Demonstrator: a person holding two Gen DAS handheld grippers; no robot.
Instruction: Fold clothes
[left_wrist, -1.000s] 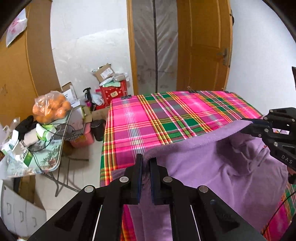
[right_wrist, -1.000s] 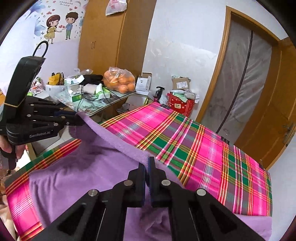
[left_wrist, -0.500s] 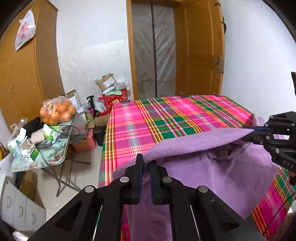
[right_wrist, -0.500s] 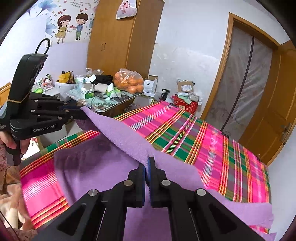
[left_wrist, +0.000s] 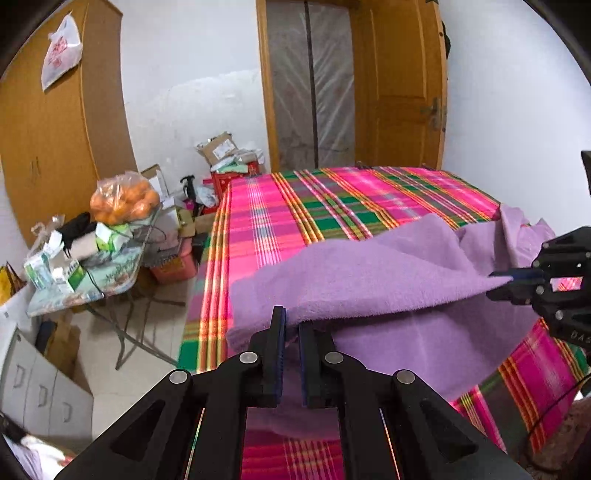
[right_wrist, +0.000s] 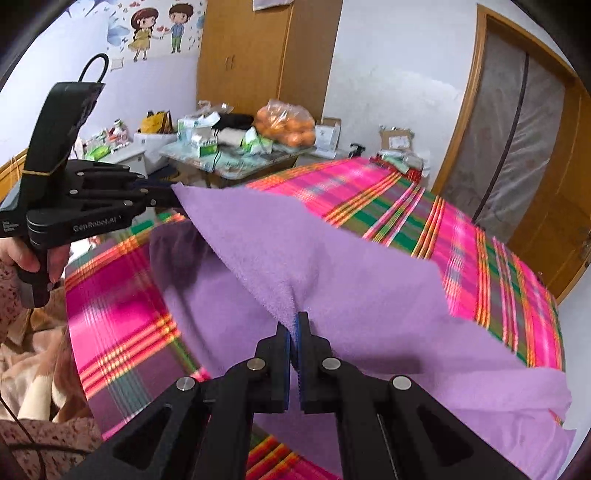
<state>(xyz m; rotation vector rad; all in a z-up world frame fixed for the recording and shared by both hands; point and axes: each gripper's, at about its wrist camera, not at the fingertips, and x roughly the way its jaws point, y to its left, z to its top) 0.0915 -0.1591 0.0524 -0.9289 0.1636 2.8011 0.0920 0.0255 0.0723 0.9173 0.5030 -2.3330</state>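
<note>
1. Cluttered side table (left_wrist: 92, 284) with a bag of oranges (left_wrist: 123, 201) is seen at far left, off the bed.
2. Purple fleece garment (left_wrist: 369, 273) is spread on the near part of the plaid bedspread (left_wrist: 332, 206), its upper layer lifted.
3. Left gripper (left_wrist: 291, 325) is clamped narrow on the garment's left edge.
4. Right gripper (right_wrist: 294, 325) is pinched tight on the same lifted edge, further right.

I count two grippers, my left gripper (left_wrist: 291, 325) and my right gripper (right_wrist: 294, 330) (both pinched tight), one purple garment (left_wrist: 369, 273), one plaid bedspread (left_wrist: 314, 206), one bag of oranges (left_wrist: 123, 199).
</note>
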